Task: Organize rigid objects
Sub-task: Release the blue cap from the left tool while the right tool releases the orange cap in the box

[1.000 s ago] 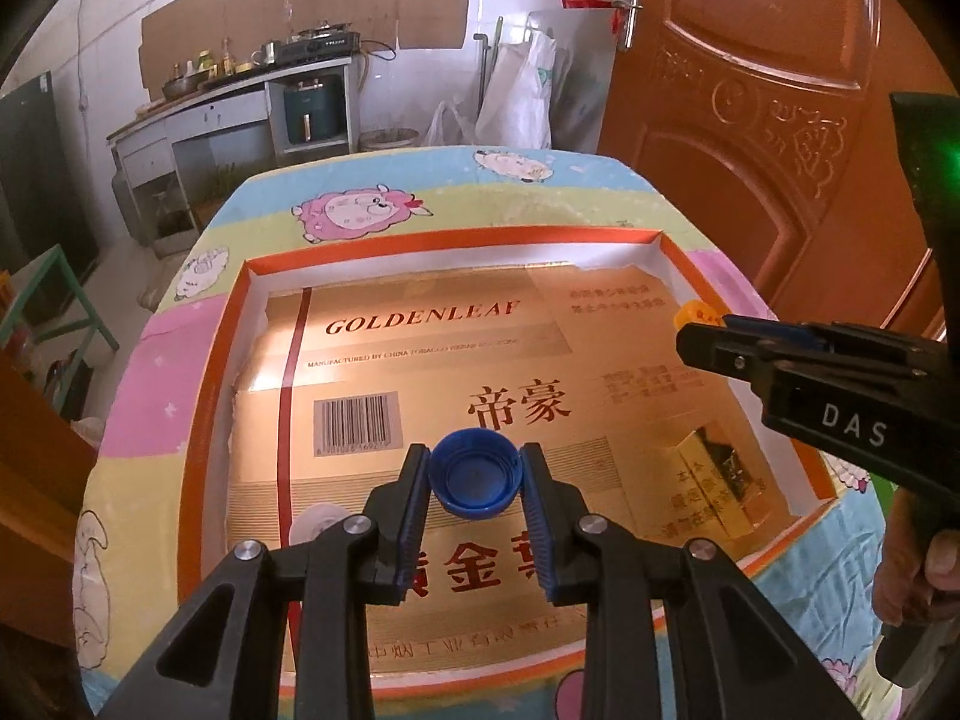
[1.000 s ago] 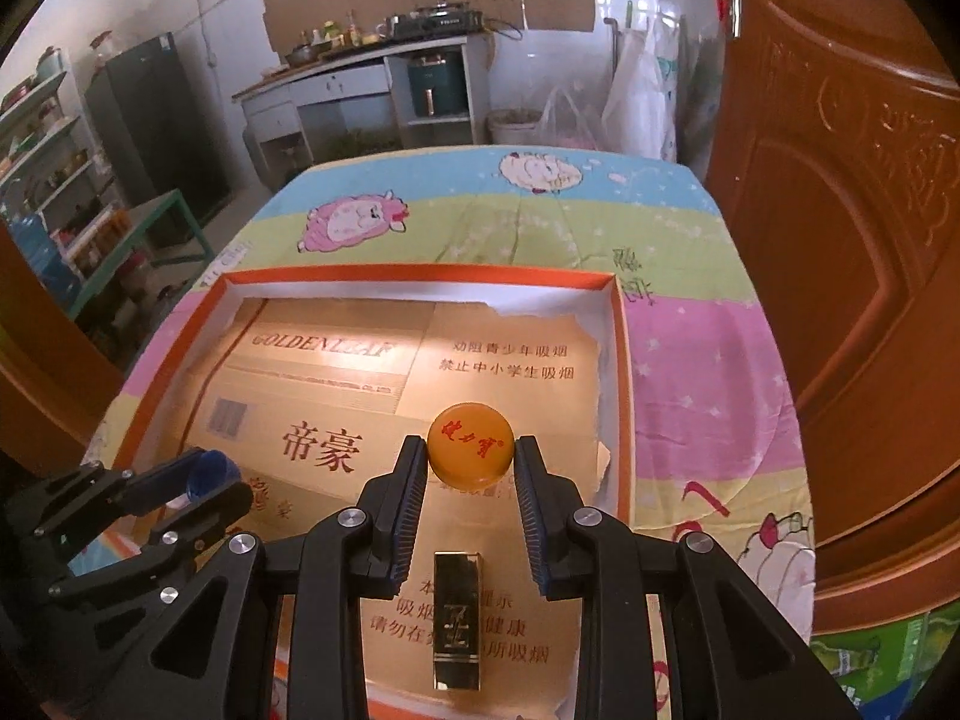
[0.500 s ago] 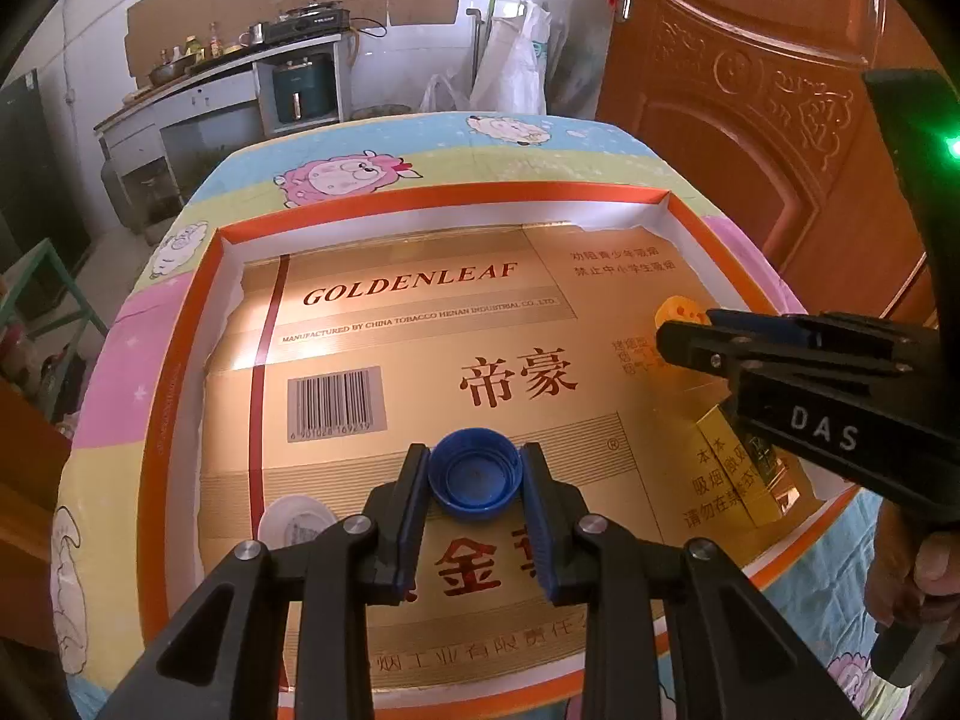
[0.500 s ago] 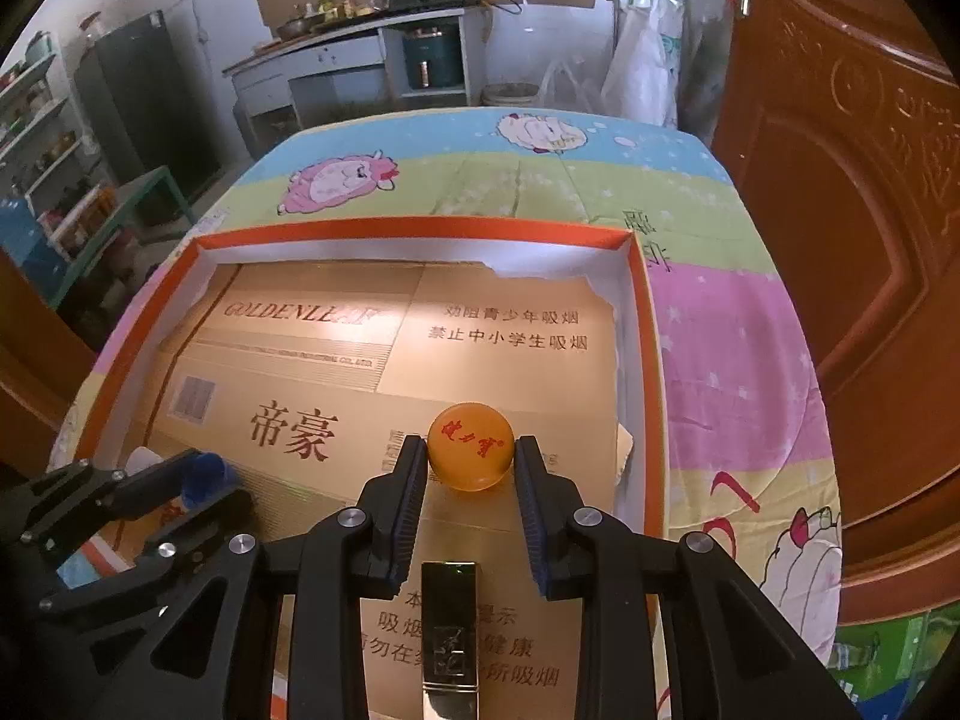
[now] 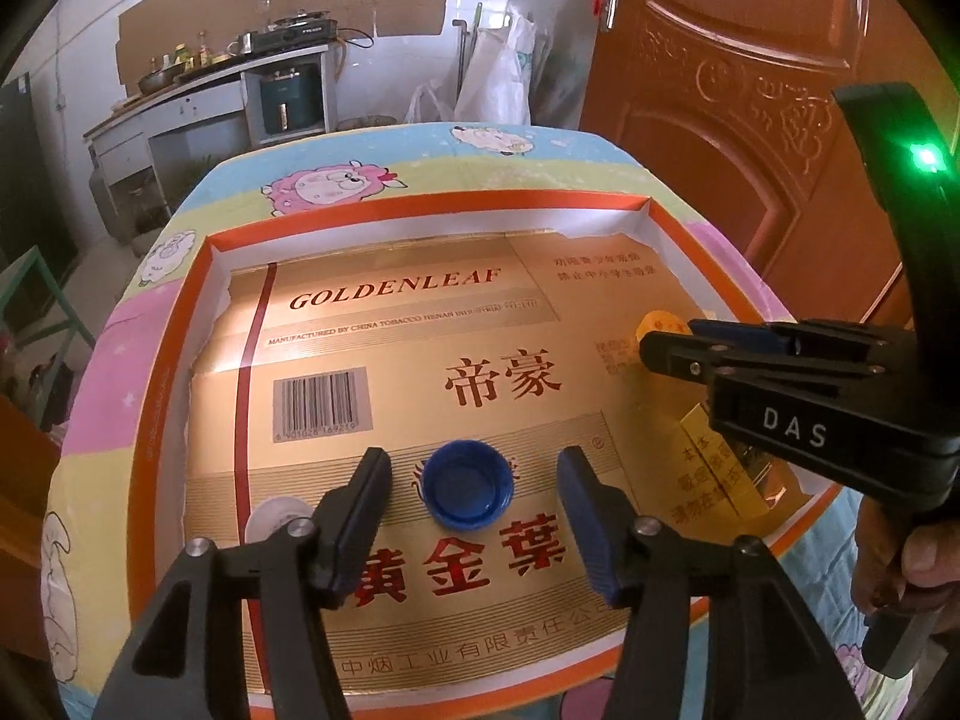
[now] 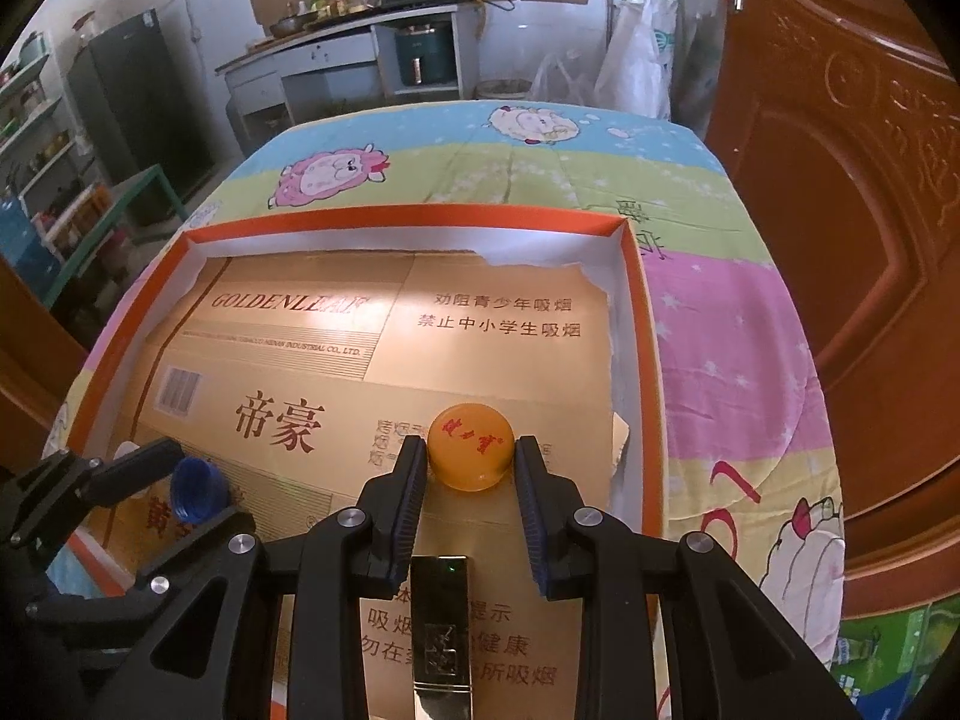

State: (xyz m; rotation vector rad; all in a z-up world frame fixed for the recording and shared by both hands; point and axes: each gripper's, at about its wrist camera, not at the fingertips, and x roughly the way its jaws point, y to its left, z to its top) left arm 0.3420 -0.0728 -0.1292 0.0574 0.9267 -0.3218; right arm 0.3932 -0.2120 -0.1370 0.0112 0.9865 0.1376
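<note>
Left gripper (image 5: 473,480) jaws are opening; the blue cap (image 5: 467,483) lies centred between them, untouched. Right gripper (image 6: 471,468) clamps the orange ball (image 6: 471,447) at its fingertips.

— What does the gold cardboard sheet (image 5: 420,360) say?
— "GOLDENLEAF" in red, with "MANUFACTURED BY CHINA TOBACCO HENAN INDUSTRIAL CO., LTD." beneath it, a barcode (image 5: 321,403), and large red characters 帝豪 and 黄金葉.
— Anything else readable?
— The right wrist view shows 劝阻青少年吸烟 and 禁止中小学生吸烟 on the sheet. "DAS" stands in white on the right hand-held gripper (image 5: 792,433). The orange ball (image 6: 471,447) carries red writing too small to read.
</note>
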